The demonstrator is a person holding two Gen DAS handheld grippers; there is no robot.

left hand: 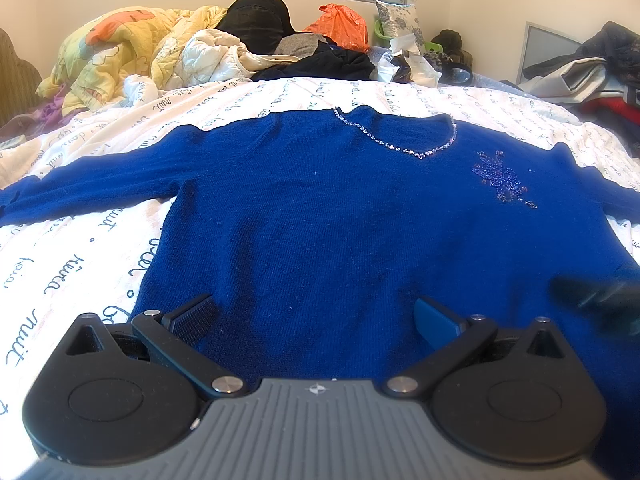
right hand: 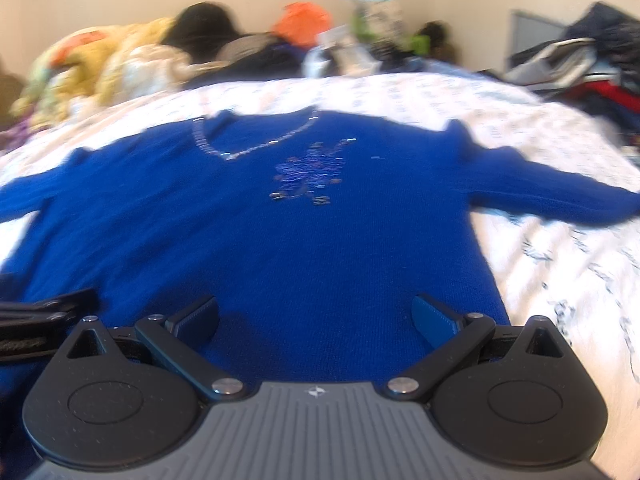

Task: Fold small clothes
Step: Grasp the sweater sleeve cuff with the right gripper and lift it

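While both tongs [left hand: 316, 320] [right hand: 316, 320] gape, sweater [left hand: 340, 220] lies flat.

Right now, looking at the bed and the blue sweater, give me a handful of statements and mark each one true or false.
1. The blue sweater lies spread flat with both sleeves out to the sides. True.
2. The left tongs are clamped on the hem. False: they are open, holding nothing.
3. A beaded trim runs along the neckline. True.
4. The right tongs are open over the lower sweater. True.
5. The sweater is already folded in half. False: it is unfolded on the printed sheet.
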